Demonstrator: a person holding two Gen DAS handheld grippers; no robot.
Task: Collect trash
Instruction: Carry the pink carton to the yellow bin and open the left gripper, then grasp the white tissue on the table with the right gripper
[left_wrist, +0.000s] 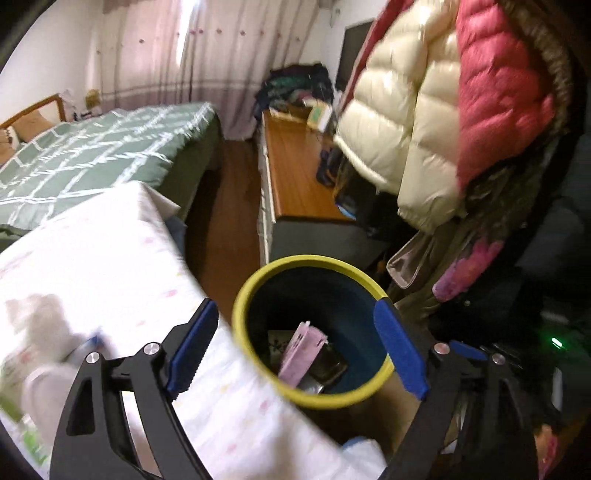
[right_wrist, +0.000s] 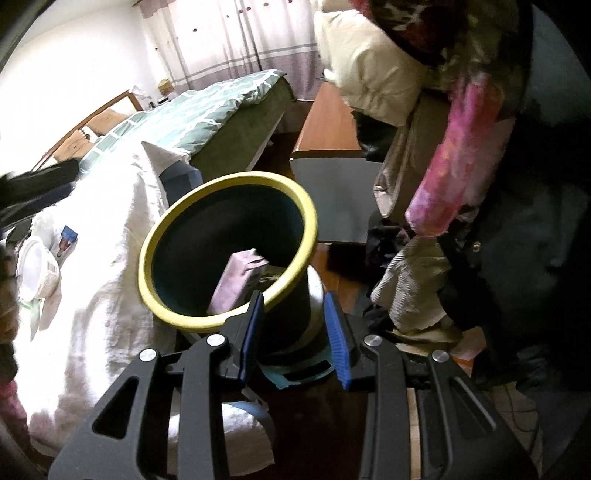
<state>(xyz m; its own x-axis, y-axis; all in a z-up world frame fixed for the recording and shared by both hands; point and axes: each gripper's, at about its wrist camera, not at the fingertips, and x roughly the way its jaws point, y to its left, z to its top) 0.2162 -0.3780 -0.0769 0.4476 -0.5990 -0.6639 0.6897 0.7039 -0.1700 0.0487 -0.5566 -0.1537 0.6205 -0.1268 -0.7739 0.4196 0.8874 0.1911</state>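
Observation:
A round bin with a yellow rim (left_wrist: 325, 400) and a dark blue inside stands tipped beside the white-clothed table (left_wrist: 110, 258). A pink packet (left_wrist: 301, 350) and some dark wrappers lie in it. My left gripper (left_wrist: 295, 308) hangs wide open just over the bin's mouth, with nothing between its blue pads. In the right wrist view the bin (right_wrist: 147, 266) leans toward the table, and the pink packet (right_wrist: 236, 280) stands inside. My right gripper (right_wrist: 295, 321) is shut on the bin's near wall below the rim.
On the tablecloth (right_wrist: 110, 240) lie a white tub (right_wrist: 37, 269) and a small blue packet (right_wrist: 68, 236). Puffy jackets (left_wrist: 424, 110) hang at the right. A wooden cabinet (left_wrist: 295, 166) and a green-quilted bed (left_wrist: 92, 155) stand behind, with a strip of wooden floor between.

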